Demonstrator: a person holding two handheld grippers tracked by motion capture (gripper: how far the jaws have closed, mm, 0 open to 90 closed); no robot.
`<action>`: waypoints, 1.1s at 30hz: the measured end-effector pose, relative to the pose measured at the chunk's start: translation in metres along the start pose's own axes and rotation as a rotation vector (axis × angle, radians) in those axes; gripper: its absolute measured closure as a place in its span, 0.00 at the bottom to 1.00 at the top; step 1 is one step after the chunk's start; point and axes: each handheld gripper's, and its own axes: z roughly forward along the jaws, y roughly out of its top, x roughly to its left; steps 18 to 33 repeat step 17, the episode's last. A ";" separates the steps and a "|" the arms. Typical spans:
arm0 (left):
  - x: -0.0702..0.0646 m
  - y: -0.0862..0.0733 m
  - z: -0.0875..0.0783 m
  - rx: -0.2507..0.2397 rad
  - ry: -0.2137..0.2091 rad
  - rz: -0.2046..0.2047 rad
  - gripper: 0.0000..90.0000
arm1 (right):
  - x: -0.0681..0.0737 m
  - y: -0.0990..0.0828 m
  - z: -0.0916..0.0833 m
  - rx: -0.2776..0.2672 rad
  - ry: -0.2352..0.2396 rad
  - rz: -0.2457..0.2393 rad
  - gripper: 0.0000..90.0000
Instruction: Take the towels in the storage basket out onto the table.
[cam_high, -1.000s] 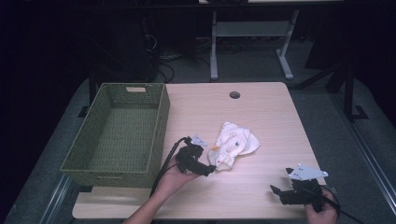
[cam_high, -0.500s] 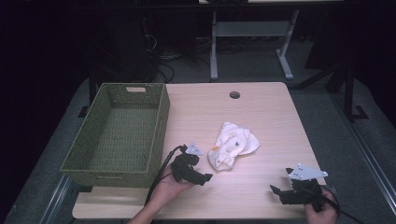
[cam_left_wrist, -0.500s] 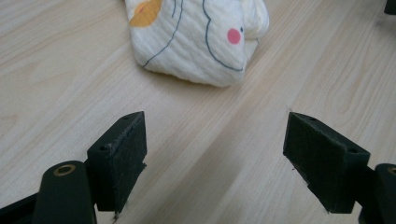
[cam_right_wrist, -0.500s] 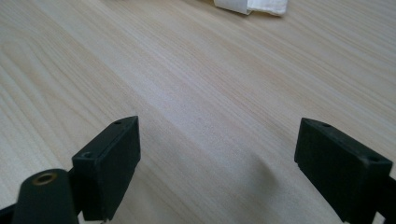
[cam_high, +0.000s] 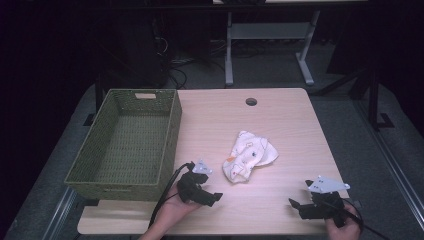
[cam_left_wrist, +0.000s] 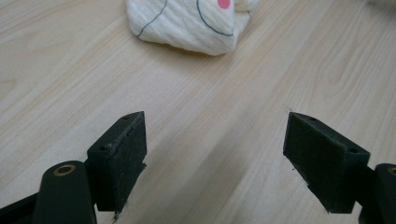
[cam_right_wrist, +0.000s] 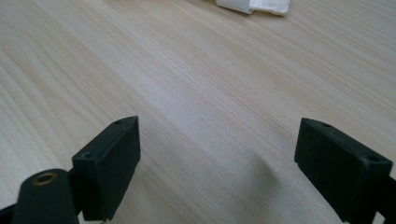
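Note:
A crumpled white cloth with small coloured prints lies in the middle of the wooden table. My left gripper rests near the front edge, just left of the cloth and apart from it, jaws open and empty. In the left gripper view the cloth lies ahead of the open gripper. My right gripper sits at the front right corner, open with nothing between its jaws. The right gripper view has the open gripper over bare wood, with a cloth edge at the top.
A green woven basket stands along the table's left side, with nothing in it. A round cable hole sits near the far edge. A white desk frame stands behind the table on the dark floor.
My left gripper has drawn back from the cloth toward the front edge of the table. The cloth stays in place. The right gripper has not moved.

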 end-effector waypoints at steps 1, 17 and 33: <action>-0.001 -0.003 -0.001 -0.002 0.002 0.003 0.24 | 0.000 0.000 0.000 0.000 0.000 0.001 0.16; -0.012 -0.027 -0.011 0.000 0.013 0.022 0.24 | 0.000 0.000 -0.001 -0.008 0.007 -0.002 0.16; -0.012 -0.027 -0.011 0.000 0.013 0.022 0.24 | 0.000 0.000 -0.001 -0.008 0.007 -0.002 0.16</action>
